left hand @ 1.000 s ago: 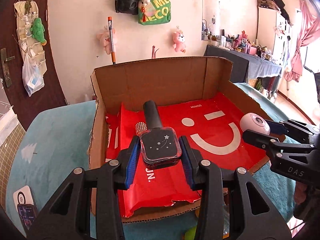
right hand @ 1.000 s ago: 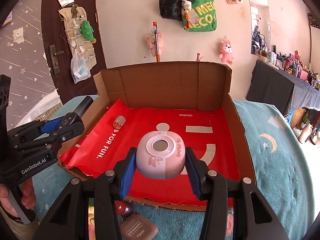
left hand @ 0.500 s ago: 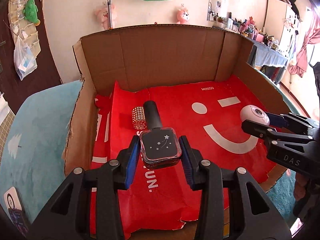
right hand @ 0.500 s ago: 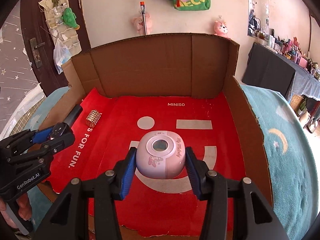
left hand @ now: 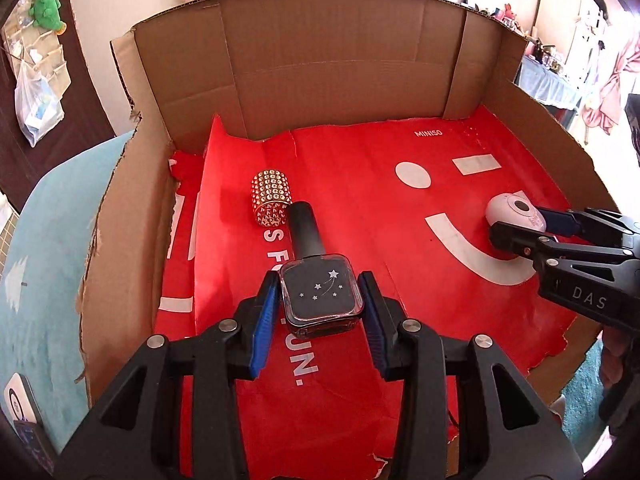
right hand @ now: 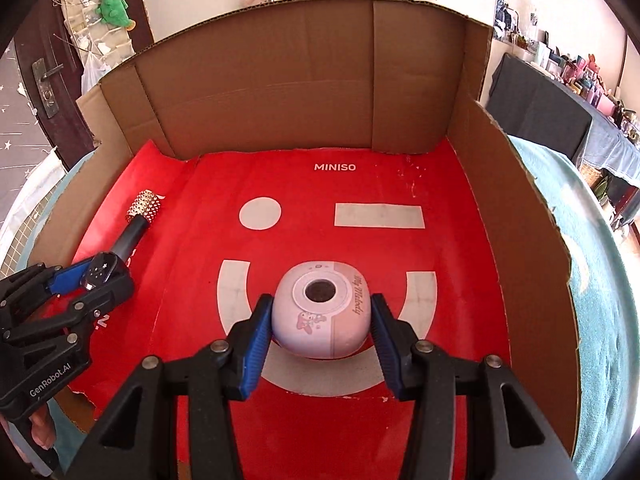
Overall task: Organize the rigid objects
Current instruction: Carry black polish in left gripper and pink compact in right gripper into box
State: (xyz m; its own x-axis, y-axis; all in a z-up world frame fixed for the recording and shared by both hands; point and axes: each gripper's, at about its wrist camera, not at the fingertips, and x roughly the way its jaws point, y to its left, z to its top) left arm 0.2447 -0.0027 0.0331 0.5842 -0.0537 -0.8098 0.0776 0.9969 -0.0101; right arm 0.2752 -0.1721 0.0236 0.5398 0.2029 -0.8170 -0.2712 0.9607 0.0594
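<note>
My left gripper (left hand: 321, 302) is shut on a dark square nail polish bottle (left hand: 321, 296) with silver stars and a long black cap, held low over the left part of the red liner. A gold studded cylinder (left hand: 271, 197) lies just beyond the cap's tip. My right gripper (right hand: 320, 322) is shut on a pale pink rounded case (right hand: 320, 310) with a cartoon print, low over the white smile mark. Both are inside the open cardboard box (right hand: 304, 80). From the right wrist view, the left gripper (right hand: 86, 278) and its nail polish bottle (right hand: 104, 270) show at the left.
The box is lined with a red Miniso bag (right hand: 332, 184) and sits on a teal blanket (right hand: 600, 280). Cardboard walls rise at the back and both sides. A phone-like item (left hand: 18, 412) lies on the blanket outside the left wall. A person's hand (right hand: 40, 428) holds the left tool.
Both grippers moved forward and down into the box with their objects still held. The back wall now looms larger and the red liner fills the views.
</note>
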